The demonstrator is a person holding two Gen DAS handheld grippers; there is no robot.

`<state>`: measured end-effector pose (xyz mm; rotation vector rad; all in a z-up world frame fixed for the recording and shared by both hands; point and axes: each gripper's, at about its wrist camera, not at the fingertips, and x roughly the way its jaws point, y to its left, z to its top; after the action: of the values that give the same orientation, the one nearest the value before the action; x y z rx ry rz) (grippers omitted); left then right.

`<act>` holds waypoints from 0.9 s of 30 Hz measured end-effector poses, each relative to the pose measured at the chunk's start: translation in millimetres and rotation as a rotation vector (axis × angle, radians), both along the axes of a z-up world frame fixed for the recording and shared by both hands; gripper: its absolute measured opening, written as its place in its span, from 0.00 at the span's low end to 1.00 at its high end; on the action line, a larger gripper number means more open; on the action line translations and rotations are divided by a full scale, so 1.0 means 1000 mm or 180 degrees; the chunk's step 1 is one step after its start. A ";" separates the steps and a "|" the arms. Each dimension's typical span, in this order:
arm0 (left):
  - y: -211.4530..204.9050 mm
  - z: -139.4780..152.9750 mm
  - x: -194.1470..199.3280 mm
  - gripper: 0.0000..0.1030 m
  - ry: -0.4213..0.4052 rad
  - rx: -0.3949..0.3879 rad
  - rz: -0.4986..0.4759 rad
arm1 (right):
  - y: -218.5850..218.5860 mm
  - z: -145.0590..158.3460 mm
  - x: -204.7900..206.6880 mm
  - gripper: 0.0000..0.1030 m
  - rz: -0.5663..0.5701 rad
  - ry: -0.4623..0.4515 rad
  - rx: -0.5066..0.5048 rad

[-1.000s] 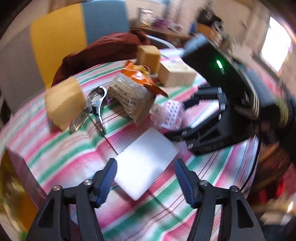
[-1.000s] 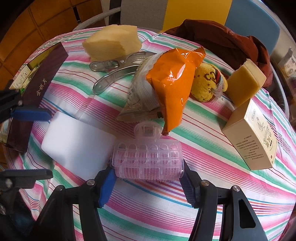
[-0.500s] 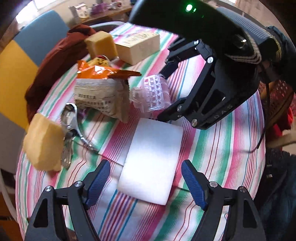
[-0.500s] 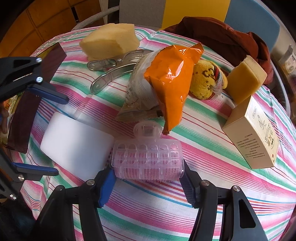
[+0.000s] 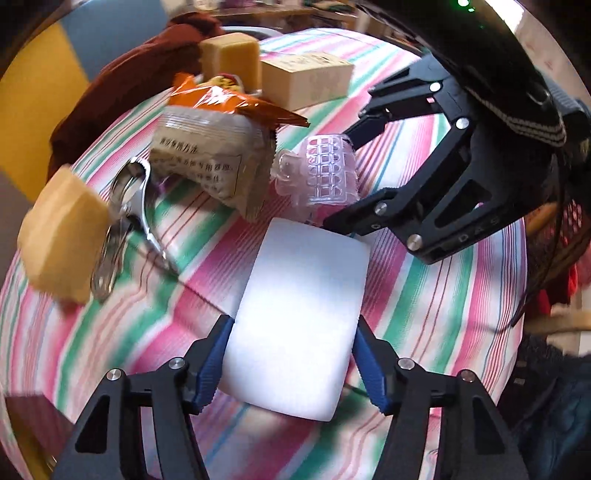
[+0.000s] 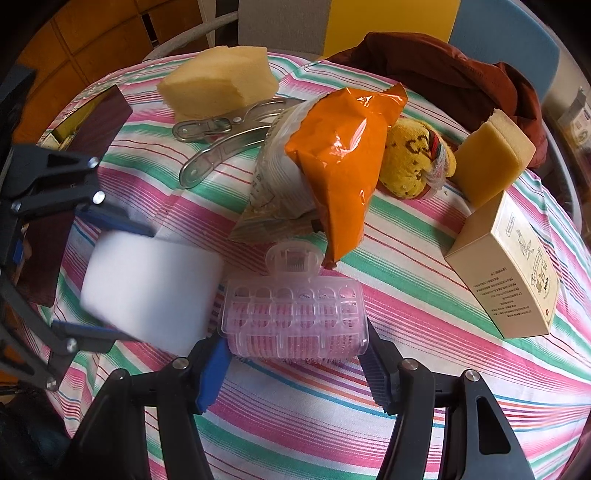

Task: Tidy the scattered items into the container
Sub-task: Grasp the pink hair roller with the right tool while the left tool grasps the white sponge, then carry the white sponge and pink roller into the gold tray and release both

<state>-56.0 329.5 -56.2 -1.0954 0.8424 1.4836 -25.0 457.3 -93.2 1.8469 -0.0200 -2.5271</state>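
Left gripper (image 5: 291, 363) fingers closed on flat white foam block (image 5: 299, 314). Right gripper (image 6: 297, 365) fingers pinching translucent pink plastic hair roller (image 6: 295, 321) beside block. Lift straight, clear of orange snack bag (image 6: 343, 162).

A round table under a striped cloth (image 6: 424, 325) of pink, green and white; behind it a chair (image 6: 391, 18) with grey, yellow and blue back panels; a dark red garment (image 6: 443, 70) lies heaped at the table's far edge.
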 end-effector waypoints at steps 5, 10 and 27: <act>-0.024 0.015 0.018 0.62 -0.0026 0.0183 0.0566 | -0.003 0.000 0.001 0.62 0.0016 0.0068 0.0004; -0.060 0.032 0.037 0.61 -0.0158 0.0517 0.1110 | -0.009 -0.001 0.005 0.62 0.0019 0.0146 -0.0086; -0.197 0.073 0.039 0.62 0.0055 0.1341 0.2271 | -0.054 0.007 0.051 0.62 -0.0603 0.0554 -0.0641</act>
<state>-16.8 132.2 17.2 -1.1051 0.1063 2.1347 26.3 402.8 -86.3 1.6165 -0.4502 -2.6812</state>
